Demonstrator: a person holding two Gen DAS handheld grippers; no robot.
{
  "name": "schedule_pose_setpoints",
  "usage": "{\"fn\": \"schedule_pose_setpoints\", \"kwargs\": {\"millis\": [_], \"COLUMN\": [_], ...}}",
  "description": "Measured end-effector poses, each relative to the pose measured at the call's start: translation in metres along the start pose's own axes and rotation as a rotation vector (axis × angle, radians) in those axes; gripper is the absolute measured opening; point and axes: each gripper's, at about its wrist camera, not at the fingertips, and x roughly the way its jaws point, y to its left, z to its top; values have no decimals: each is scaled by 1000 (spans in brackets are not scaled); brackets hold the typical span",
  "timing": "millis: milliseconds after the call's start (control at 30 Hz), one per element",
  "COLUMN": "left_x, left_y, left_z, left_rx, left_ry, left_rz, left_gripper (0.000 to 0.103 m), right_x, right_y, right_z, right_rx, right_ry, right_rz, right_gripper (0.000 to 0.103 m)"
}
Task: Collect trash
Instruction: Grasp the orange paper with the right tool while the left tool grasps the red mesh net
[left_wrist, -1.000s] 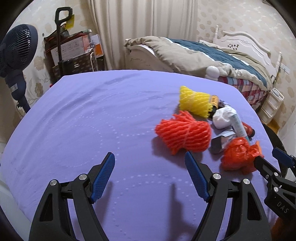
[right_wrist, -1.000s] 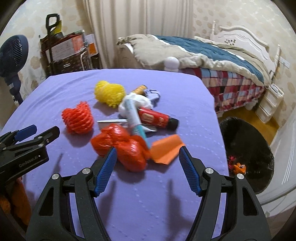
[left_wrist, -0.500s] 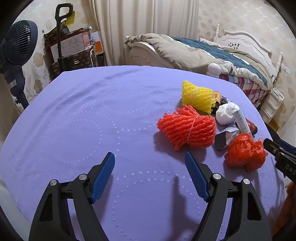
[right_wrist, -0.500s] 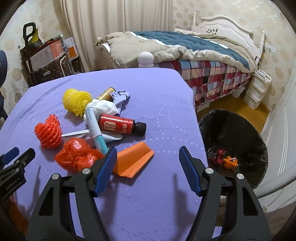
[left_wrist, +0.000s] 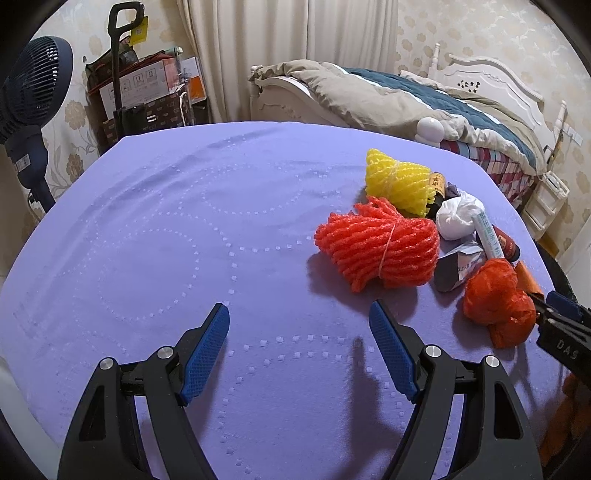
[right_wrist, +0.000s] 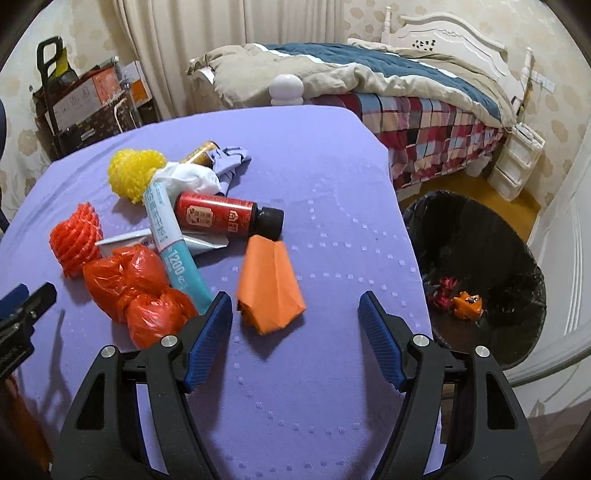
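Right gripper (right_wrist: 295, 325) jaws are opening, nothing pinched; folded orange paper (right_wrist: 269, 286) lies just ahead near the tabletop (right_wrist: 325, 155) right edge. Left gripper (left_wrist: 299, 343) jaws spread, empty. Risks: paper could be slid off the edge short of the bin (right_wrist: 476, 229), or red bag (right_wrist: 140, 291) snagged.

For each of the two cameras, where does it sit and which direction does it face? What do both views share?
Left wrist: sits on the left gripper, looks down over the purple table toward the bed; its open jaws and the right gripper's tip show.
Right wrist: sits on the right gripper, looks down at the orange paper and black bin; its jaws, opening, hold nothing.
Shared: orange net, yellow net, red bag.
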Motion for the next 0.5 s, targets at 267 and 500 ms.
{"fn": "schedule_pose_setpoints", "kwargs": {"millis": [267,500], "left_x": [1,2], "left_y": [-6,-14], "left_z": [1,6], "left_rx": [16,15], "left_ry": [-3,-20], "left_rz": [3,-33], "left_gripper": [76,78], "right_x": [3,7], "right_y": [8,0], "right_z": [4,9], "right_rx": [-46,-45], "right_ry": [-3,-3], "right_rz": [2,5], "right_gripper": [53,34]}}
